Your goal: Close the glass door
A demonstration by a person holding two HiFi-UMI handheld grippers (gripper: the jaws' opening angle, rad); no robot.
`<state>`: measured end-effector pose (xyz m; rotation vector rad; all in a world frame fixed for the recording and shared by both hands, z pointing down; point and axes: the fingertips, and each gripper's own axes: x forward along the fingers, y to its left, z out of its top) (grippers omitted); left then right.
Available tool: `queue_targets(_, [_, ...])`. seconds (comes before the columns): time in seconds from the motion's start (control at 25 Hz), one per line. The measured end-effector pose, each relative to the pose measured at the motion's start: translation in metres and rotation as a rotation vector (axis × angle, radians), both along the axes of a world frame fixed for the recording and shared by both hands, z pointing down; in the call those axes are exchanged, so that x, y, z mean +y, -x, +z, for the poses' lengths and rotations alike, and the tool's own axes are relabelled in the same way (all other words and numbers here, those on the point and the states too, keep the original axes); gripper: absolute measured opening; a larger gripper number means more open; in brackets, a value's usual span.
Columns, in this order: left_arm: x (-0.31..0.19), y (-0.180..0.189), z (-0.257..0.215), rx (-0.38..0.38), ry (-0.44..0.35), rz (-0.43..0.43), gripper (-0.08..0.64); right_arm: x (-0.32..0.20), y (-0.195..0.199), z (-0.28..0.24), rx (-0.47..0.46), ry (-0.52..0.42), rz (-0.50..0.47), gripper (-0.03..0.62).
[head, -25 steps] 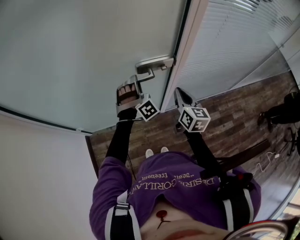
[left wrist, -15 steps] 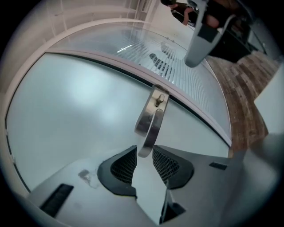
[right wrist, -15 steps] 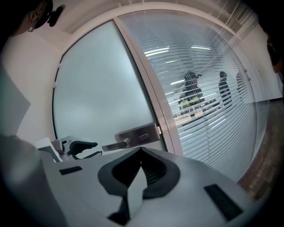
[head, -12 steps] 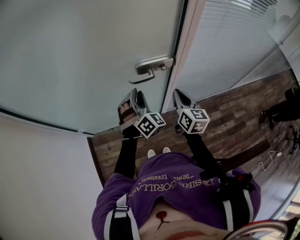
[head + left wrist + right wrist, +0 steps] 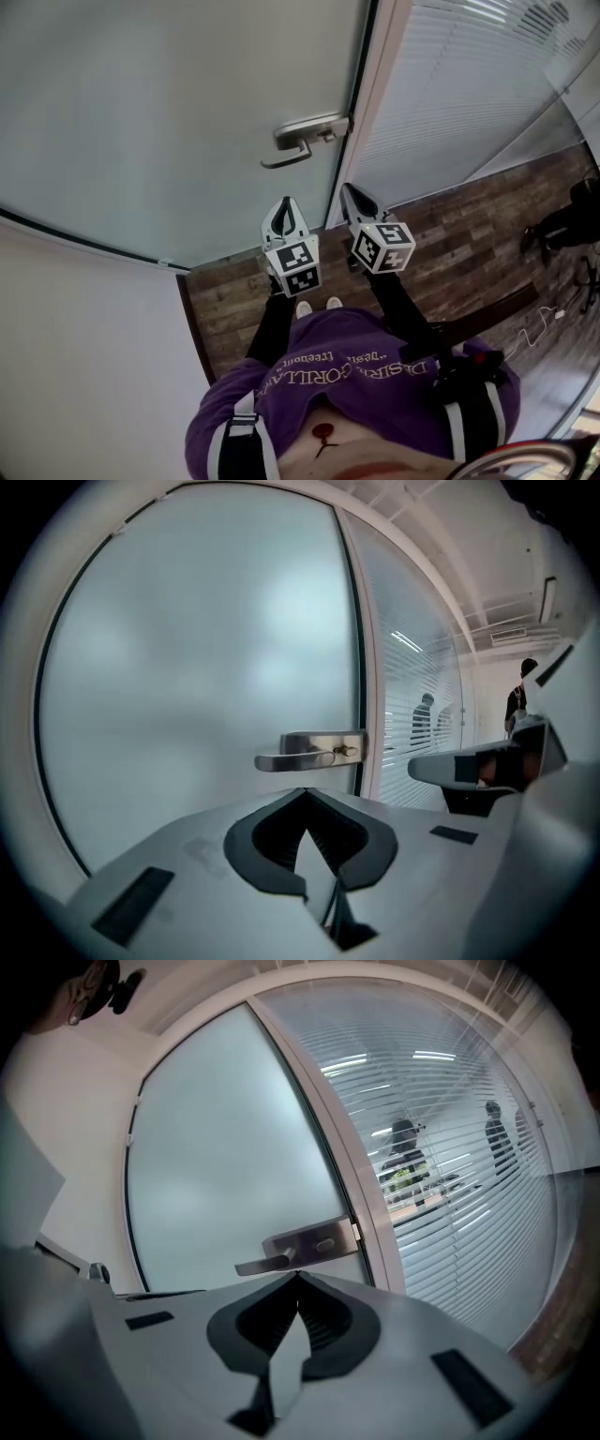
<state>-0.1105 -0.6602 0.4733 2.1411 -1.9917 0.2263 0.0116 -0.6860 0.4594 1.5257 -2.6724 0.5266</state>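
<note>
A: At the frame's [image 5: 380,103] left edge: door [image 5: 169,103], seemingly shut flush. The handle [image 5: 302,141] is level, with nothing on it.

B: Grippers?

A: Left gripper [image 5: 285,208]: jaws just closed together, empty. Right gripper [image 5: 350,194]: jaws together, empty. Both are clear of the handle, probably because no more pushing is needed.

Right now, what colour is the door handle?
Silver metal door handle, clearest in the left gripper view.

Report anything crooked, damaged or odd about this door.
Nothing stands out. The frosted glass door appears flush against its white frame, and the silver lever handle sits level and intact, with nothing touching it.
</note>
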Motion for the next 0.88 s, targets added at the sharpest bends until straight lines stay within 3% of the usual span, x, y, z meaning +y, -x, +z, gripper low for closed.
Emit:
queue_targets(0.32, [0.007,-0.007,0.014,0.034,0.06,0.003,0.002,0.003,0.002,0.002,0.005,0.013,-0.022,-0.003])
queue_targets(0.88, [0.004,-0.003,0.015,0.02,0.058,-0.014,0.002,0.001,0.004,0.0,0.047,-0.006,-0.039,-0.003])
